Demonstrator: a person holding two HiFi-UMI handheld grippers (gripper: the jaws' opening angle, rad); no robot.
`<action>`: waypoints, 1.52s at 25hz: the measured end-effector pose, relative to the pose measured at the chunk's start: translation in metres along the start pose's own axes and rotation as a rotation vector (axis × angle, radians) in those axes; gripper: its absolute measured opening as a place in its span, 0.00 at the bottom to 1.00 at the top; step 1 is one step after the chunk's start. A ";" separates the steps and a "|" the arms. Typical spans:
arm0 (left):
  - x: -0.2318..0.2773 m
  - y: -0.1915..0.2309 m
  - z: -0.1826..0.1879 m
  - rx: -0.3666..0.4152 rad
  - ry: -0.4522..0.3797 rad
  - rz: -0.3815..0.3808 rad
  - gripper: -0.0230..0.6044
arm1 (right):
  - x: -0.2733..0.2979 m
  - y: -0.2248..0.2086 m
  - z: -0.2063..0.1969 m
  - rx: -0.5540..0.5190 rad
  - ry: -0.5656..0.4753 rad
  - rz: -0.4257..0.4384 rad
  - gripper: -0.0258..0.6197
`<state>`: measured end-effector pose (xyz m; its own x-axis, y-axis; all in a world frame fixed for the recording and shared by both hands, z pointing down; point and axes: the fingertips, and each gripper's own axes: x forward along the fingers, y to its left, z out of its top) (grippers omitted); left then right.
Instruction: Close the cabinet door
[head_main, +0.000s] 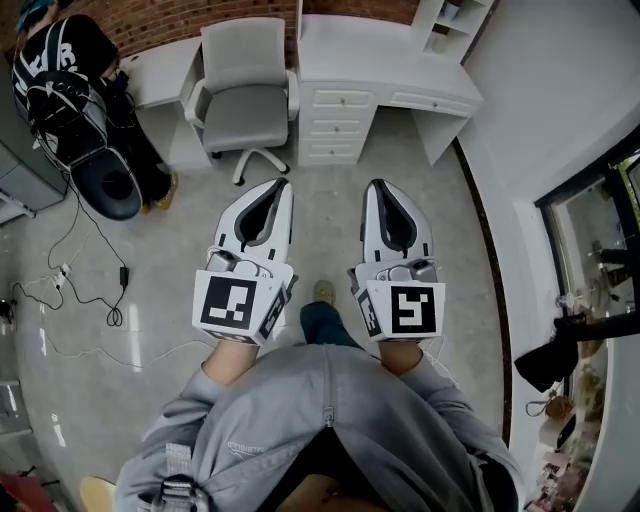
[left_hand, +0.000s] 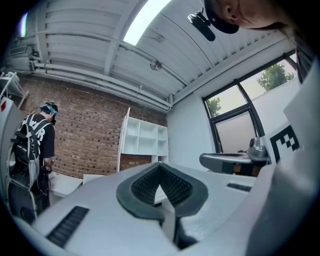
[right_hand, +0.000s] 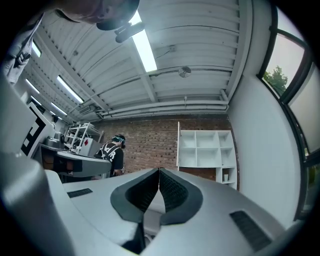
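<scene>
A white open-shelf cabinet (right_hand: 207, 148) stands against the brick wall on top of the white desk; it also shows in the left gripper view (left_hand: 147, 140). Its thin white door (right_hand: 178, 145) juts out edge-on at the cabinet's left side (left_hand: 123, 140), and in the head view (head_main: 300, 20) it rises above the desk. My left gripper (head_main: 283, 183) and right gripper (head_main: 375, 185) are held side by side over the floor, well short of the desk. Both point toward it with jaws closed tip to tip, nothing between them (left_hand: 160, 165) (right_hand: 159, 170).
A grey office chair (head_main: 245, 85) stands before the desk's left part, beside the drawer unit (head_main: 340, 110). A person in black (head_main: 60, 70) stands at the far left near a black round seat (head_main: 105, 185). Cables (head_main: 90, 290) trail on the floor. A wall runs along the right.
</scene>
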<state>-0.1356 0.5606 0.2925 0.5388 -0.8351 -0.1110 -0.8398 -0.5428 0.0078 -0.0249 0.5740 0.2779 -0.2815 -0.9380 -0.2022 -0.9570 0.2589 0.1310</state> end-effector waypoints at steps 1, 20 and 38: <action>0.007 0.000 0.001 0.005 -0.012 -0.007 0.05 | 0.006 -0.004 -0.001 -0.007 -0.010 -0.002 0.08; 0.161 0.059 -0.008 0.020 -0.006 0.023 0.05 | 0.158 -0.076 -0.034 -0.023 -0.019 0.045 0.08; 0.256 0.072 -0.018 0.026 -0.024 0.089 0.05 | 0.230 -0.144 -0.062 -0.015 -0.028 0.106 0.08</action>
<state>-0.0572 0.3063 0.2827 0.4604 -0.8774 -0.1350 -0.8859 -0.4638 -0.0070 0.0527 0.3067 0.2727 -0.3830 -0.8987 -0.2138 -0.9207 0.3526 0.1672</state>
